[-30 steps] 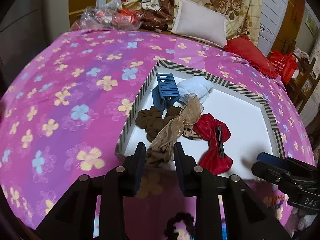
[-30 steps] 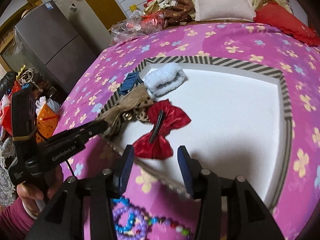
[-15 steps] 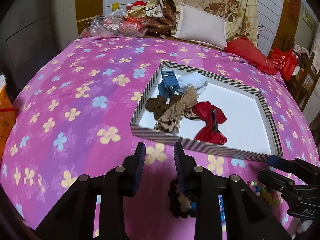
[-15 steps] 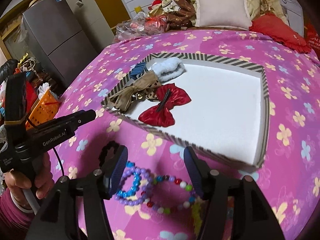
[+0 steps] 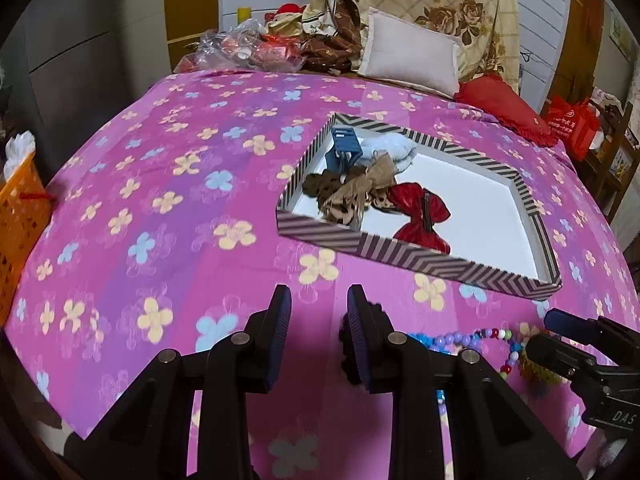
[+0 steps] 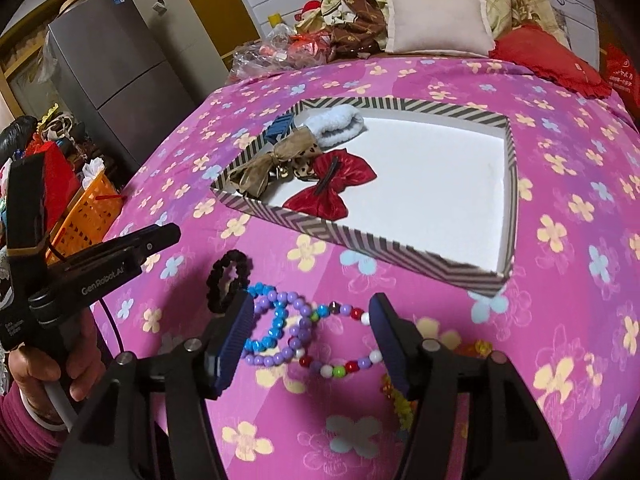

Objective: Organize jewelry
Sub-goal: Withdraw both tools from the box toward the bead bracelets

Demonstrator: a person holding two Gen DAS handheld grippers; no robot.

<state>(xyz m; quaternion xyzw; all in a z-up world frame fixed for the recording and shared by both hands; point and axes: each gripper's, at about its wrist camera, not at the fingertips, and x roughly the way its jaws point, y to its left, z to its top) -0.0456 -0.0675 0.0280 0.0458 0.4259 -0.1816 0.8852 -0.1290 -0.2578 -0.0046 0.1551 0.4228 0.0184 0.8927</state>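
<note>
Legibly, left gripper [image 6: 160,236] reads "GenRobot.AI" | fingers apart, empty | right gripper [image 6: 312,334] fingers spread over beads [image 6: 288,328]

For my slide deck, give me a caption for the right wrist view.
Open right gripper hovers over bead bracelets on the floral bedspread, near the striped tray of hair bows.

Home bedroom, floral bedspread [image 5: 160,184], pillow [image 5: 408,56], probably fridge [image 6: 116,76]

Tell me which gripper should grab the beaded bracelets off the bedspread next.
Right. The right gripper is open with the beaded bracelets directly between its fingers. The left gripper is open too, but points at bare bedspread beside them.
</note>
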